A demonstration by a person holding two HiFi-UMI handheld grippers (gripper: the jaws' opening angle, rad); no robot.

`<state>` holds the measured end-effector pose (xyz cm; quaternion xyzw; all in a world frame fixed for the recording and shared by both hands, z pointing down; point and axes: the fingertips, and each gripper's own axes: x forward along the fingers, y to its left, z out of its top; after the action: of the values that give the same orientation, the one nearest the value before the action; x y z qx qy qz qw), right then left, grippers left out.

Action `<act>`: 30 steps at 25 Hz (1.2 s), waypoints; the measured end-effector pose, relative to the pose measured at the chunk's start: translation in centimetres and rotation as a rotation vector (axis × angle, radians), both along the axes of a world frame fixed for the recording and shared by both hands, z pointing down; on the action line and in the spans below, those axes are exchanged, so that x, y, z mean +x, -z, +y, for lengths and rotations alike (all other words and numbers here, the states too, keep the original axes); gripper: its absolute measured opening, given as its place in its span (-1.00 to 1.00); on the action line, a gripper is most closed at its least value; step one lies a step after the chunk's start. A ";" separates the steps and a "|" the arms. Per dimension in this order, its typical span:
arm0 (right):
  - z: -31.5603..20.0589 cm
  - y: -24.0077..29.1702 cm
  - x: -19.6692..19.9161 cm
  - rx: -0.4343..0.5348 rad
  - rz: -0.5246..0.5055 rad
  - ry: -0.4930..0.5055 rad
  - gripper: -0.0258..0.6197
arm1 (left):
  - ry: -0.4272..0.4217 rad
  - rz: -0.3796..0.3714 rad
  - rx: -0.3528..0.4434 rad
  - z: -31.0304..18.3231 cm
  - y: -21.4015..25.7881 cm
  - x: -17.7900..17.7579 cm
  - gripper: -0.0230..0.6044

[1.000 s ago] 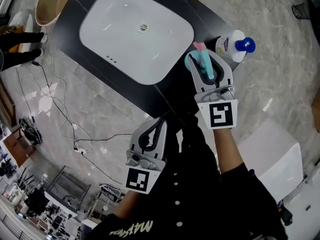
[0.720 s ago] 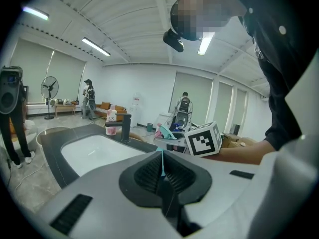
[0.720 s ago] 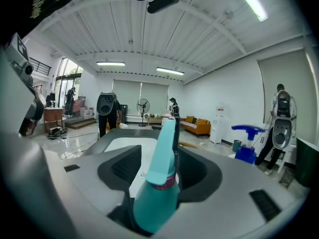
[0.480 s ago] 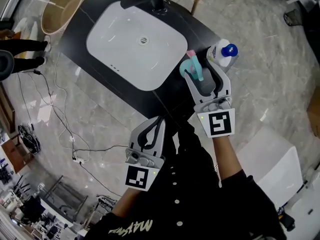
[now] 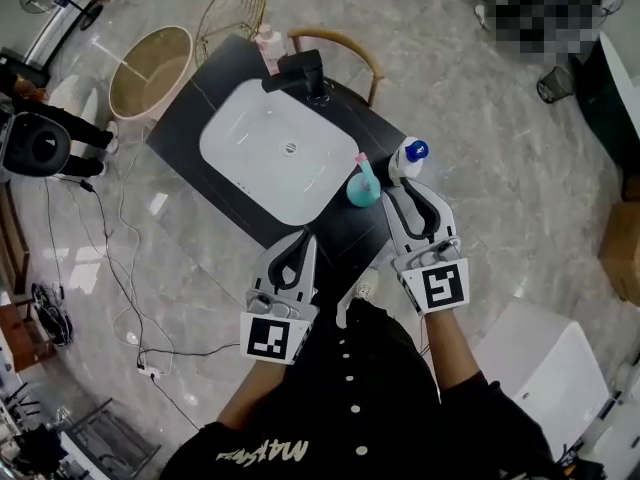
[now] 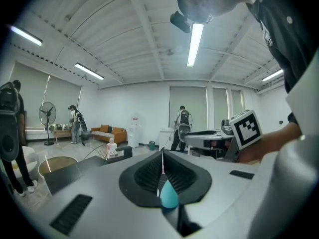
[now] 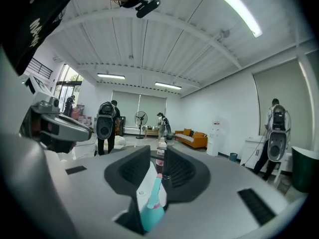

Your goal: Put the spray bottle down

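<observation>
The teal spray bottle (image 5: 362, 186) with its pink nozzle stands upright on the black counter (image 5: 340, 230), just right of the white basin (image 5: 275, 148). My right gripper (image 5: 412, 192) hovers a little to its right and nearer me. Its jaws are closing, with a narrow gap and nothing between them. In the right gripper view the spray bottle (image 7: 151, 210) shows low through the gap of the right gripper (image 7: 158, 154). My left gripper (image 5: 298, 242) is over the counter's near edge, shut and empty. In the left gripper view the spray bottle (image 6: 168, 195) sits below the left gripper (image 6: 162, 156).
A white bottle with a blue cap (image 5: 410, 158) stands on the counter beside the spray bottle. A black faucet (image 5: 305, 71) and a pink-labelled bottle (image 5: 268, 40) are at the basin's far side. A tan basket (image 5: 150, 68), a wire chair (image 5: 235, 13) and floor cables (image 5: 120, 268) surround the table.
The right gripper held the spray bottle, opened around it, then let go and drew up and back. The bottle now stands alone. The left gripper rose too.
</observation>
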<state>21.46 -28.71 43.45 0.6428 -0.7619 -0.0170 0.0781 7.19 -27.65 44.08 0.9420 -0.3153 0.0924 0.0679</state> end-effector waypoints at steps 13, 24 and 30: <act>4.7 8.9 1.7 0.117 -0.045 -0.059 -0.93 | -0.026 0.084 0.164 -1.3 8.2 2.2 -0.87; 8.4 9.7 4.5 0.124 -0.002 -0.159 -0.93 | -0.042 0.128 0.221 -0.5 10.6 2.3 -0.87; 8.0 9.2 3.9 0.123 -0.011 -0.146 -0.93 | -0.025 0.110 0.215 -1.0 10.1 1.7 -0.87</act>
<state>25.32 -20.69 34.29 0.7003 -0.7109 -0.0544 0.0351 8.92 -28.63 33.96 0.9514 -0.3075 0.0069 -0.0172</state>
